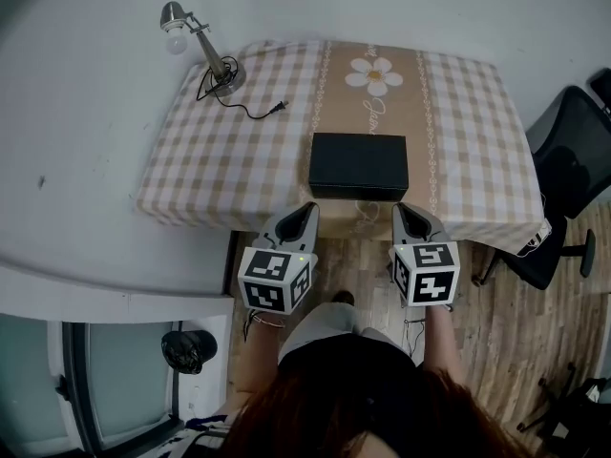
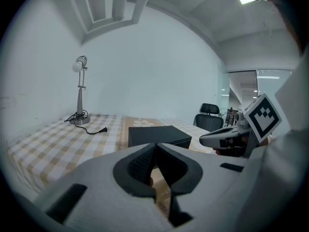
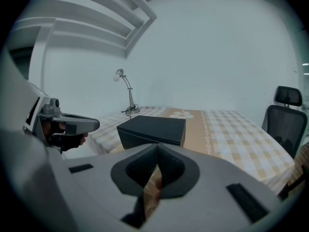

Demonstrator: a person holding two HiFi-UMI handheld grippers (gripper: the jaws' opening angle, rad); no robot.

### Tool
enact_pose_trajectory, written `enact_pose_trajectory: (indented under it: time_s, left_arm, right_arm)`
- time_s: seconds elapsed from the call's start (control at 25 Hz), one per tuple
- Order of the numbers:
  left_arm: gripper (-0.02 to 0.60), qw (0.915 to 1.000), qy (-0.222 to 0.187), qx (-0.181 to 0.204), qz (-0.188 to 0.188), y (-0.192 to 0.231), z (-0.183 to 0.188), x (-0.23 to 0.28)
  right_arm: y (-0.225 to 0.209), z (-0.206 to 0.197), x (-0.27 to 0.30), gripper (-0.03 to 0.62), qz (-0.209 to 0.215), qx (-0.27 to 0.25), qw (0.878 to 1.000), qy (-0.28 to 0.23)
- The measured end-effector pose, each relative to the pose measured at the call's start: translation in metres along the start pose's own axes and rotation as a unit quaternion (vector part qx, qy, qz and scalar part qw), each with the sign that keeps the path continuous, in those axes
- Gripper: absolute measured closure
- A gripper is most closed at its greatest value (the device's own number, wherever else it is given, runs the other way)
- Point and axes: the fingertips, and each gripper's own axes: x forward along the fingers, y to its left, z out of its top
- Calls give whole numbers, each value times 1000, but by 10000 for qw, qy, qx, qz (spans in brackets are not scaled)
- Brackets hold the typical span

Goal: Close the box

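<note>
A black box [image 1: 359, 165] with its lid down flat lies near the front edge of the checked table [image 1: 220, 170]. My left gripper [image 1: 307, 208] hovers just off that edge, before the box's left corner, jaws shut and empty. My right gripper [image 1: 401, 210] hangs level with it before the right corner, also shut on nothing. In the left gripper view the box [image 2: 159, 135] sits just beyond the closed tips [image 2: 155, 146]. The right gripper view shows the box [image 3: 152, 129] a little left of the closed tips [image 3: 157, 146]. Neither gripper touches the box.
A silver desk lamp [image 1: 196, 41] stands at the table's far left corner, its cable and plug [image 1: 256, 111] trailing toward the middle. A black office chair [image 1: 563, 179] stands to the right of the table. White walls lie behind and to the left.
</note>
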Motion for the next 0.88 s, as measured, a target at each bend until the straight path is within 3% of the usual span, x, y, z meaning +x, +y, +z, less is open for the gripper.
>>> enact_pose_trajectory:
  time_s: [0.4,0.64,0.88]
  left_arm:
    - [552,9992,-399,28,-82,-23,18,-22]
    - [552,9974,-686,22,-233,-42,25,-36]
    - [552,9957,-859,88,-338,-61,30,-53]
  right_arm:
    - [13,13,-31,577,96,-3,9980,-620]
    - [12,33,-62,577,-64,135,9896,-1430]
    - [18,37,-88,577,-84,107,9857,-1682]
